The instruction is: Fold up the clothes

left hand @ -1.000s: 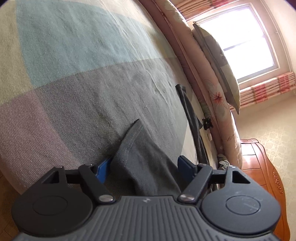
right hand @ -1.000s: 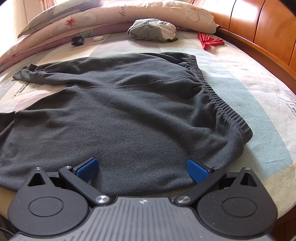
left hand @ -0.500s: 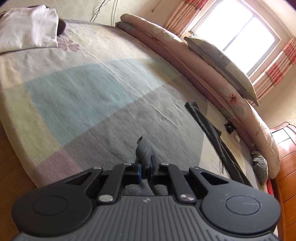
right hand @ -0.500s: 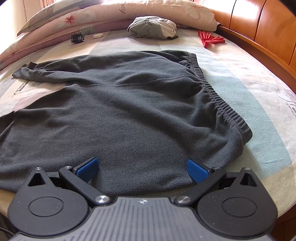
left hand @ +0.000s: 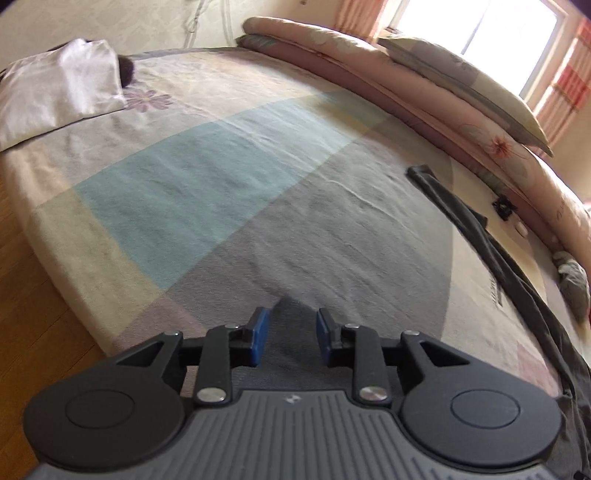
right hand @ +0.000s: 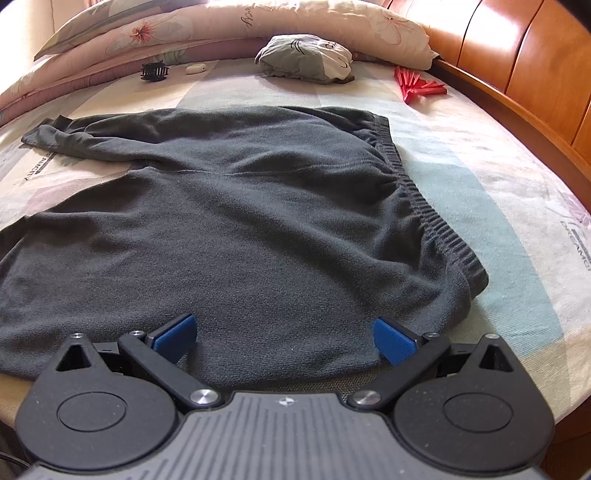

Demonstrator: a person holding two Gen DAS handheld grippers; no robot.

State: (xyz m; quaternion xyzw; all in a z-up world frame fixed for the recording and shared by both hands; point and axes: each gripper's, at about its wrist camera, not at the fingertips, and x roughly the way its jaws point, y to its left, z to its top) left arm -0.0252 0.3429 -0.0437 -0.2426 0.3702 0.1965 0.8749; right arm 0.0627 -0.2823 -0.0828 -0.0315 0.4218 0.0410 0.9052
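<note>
Dark grey fleece covers most of what you see in the right wrist view: the trousers (right hand: 258,229) lie spread flat on the bed (right hand: 491,206), ribbed waistband (right hand: 436,225) on your right side and the legs running away to your left, so the long axis goes crosswise in front of you. The far leg (right hand: 110,136) angles off towards the quilt roll (right hand: 229,26) at the back of the bed.

Your right tongs (right hand: 284,338) sit at the near edge of the cloth by the waist end, spread wide, both blue pads resting on or just over the fleece and gripping nothing.

Your left tongs (left hand: 290,339) are down at the leg end. They stand partly parted, and a tip of grey cloth, the near leg's hem (left hand: 291,328), lies between the pads; neither pad looks to press it, so I judge it loose rather than held.

So each hand is at its own end of the near edge. Any fold across the width turns on that near edge; whether one has been made and undone, the pictures do not tell.

A black hair clip (right hand: 154,72) lies beyond the far leg, clear of the cloth.
</note>
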